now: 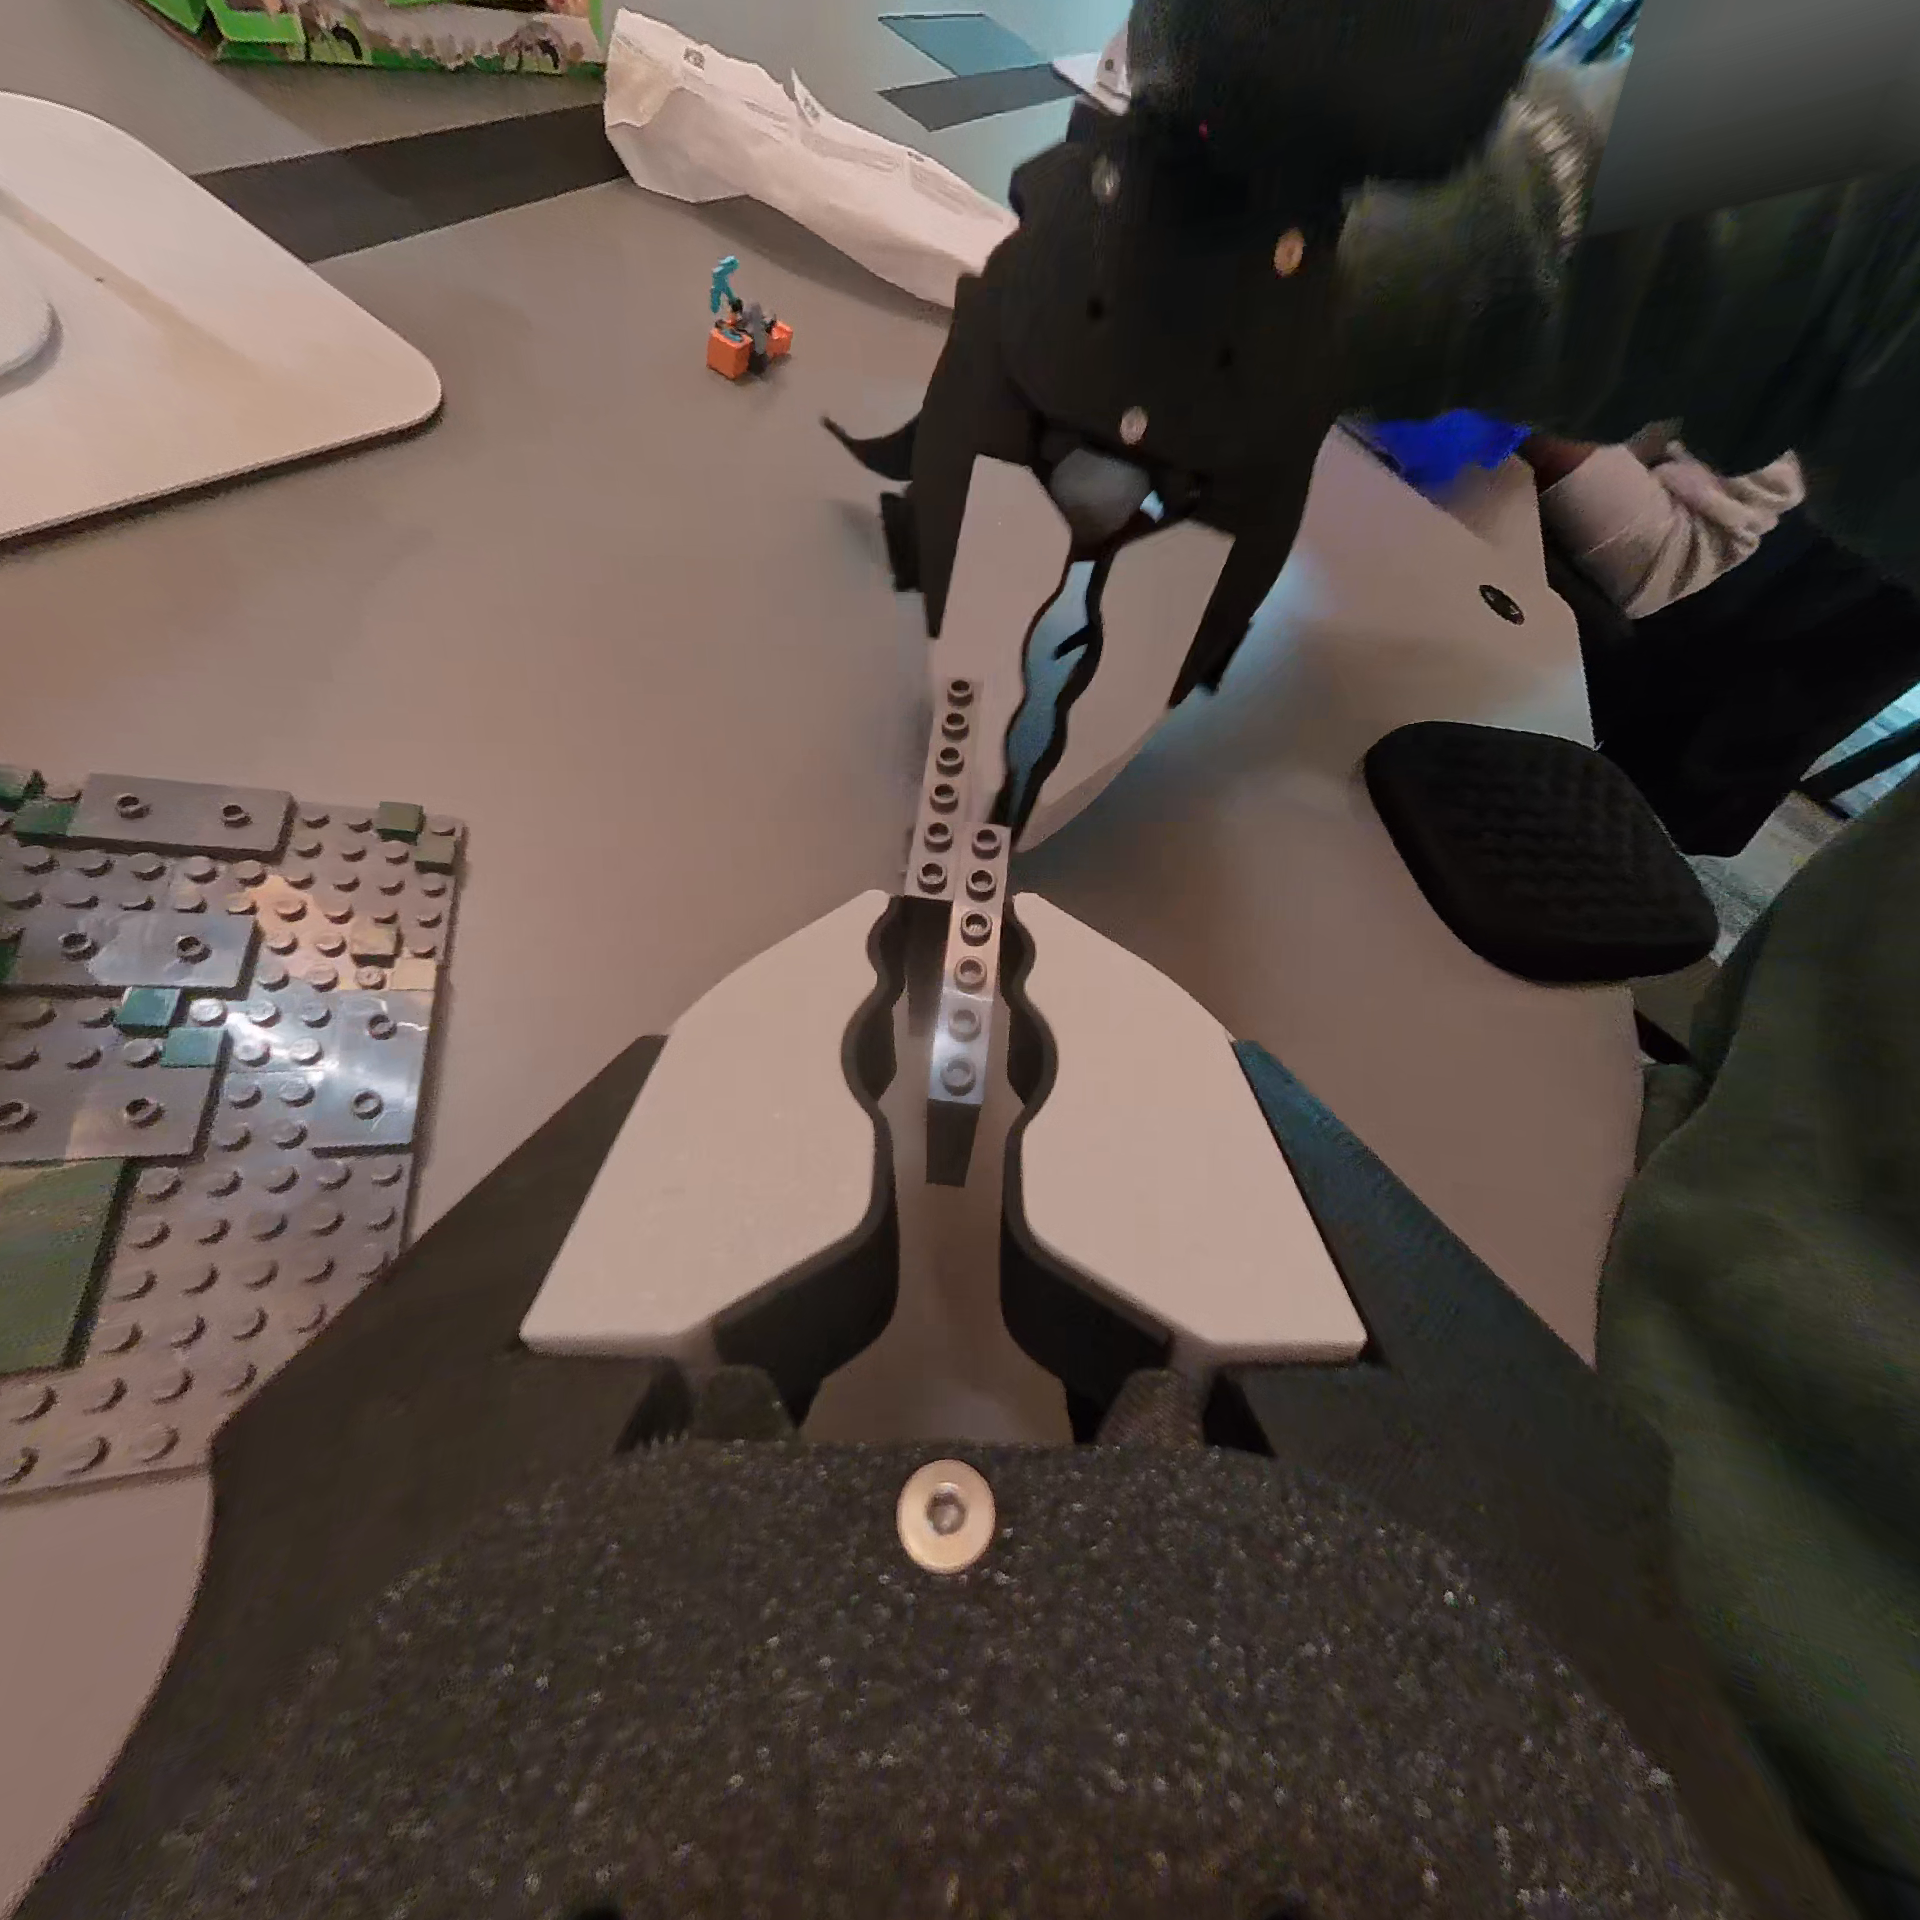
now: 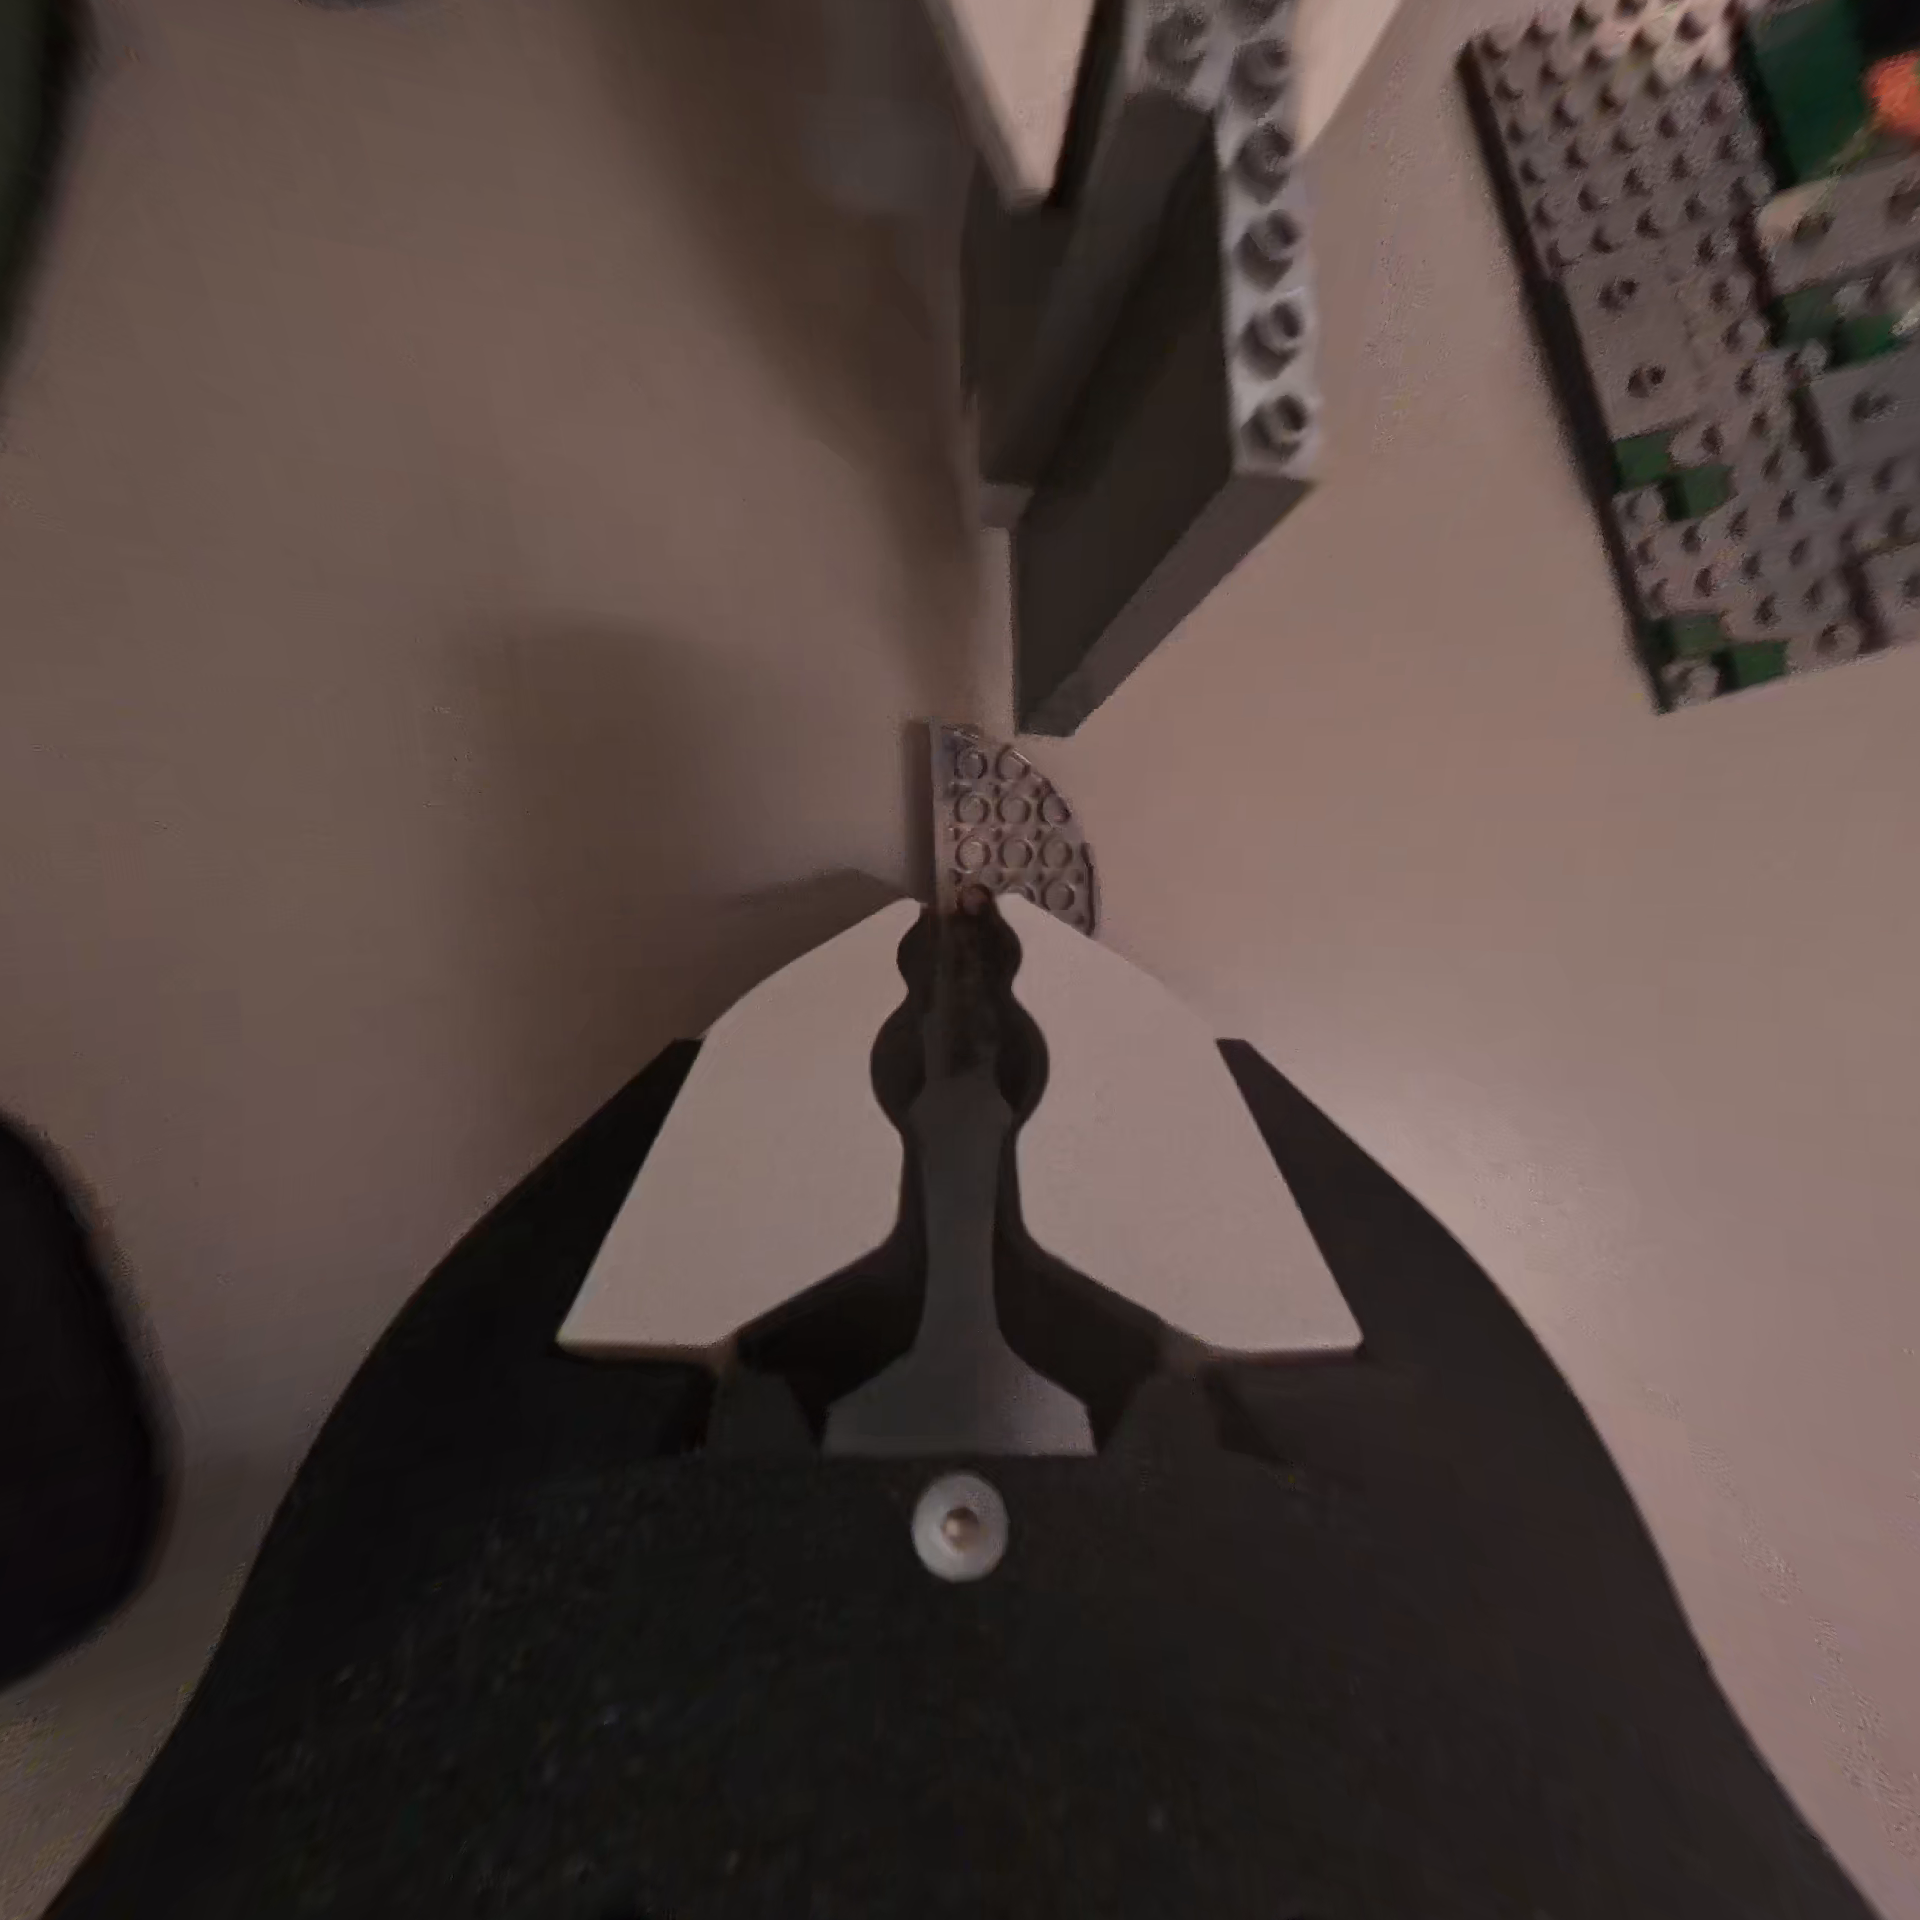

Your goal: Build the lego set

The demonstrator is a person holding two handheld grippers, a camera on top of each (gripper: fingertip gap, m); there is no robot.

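Observation:
My left gripper [image 1: 951, 914] is shut on a grey brick assembly [image 1: 961, 883], two long studded bricks joined with an offset, held above the table. It also shows at the top of the right wrist view [image 2: 1262, 249]. My right gripper [image 2: 961, 909] is shut on a grey quarter-round plate [image 2: 1003, 821], held on edge with its underside showing, just below the assembly's end. In the left wrist view the right gripper [image 1: 1023, 821] comes down from the upper right, its tips by the assembly. The grey studded baseplate [image 1: 208, 1091] with green tiles lies at the left, and shows in the right wrist view [image 2: 1704, 343].
A small orange and teal lego figure [image 1: 746, 335] stands on the grey table [image 1: 582, 644] farther back. A white paper bag [image 1: 790, 145] and a green lego box [image 1: 405, 36] lie at the far edge. A white tray [image 1: 156, 312] sits far left. A black chair armrest [image 1: 1527, 842] is at the right. My right fingertips sit around 9 centimeters from my left ones.

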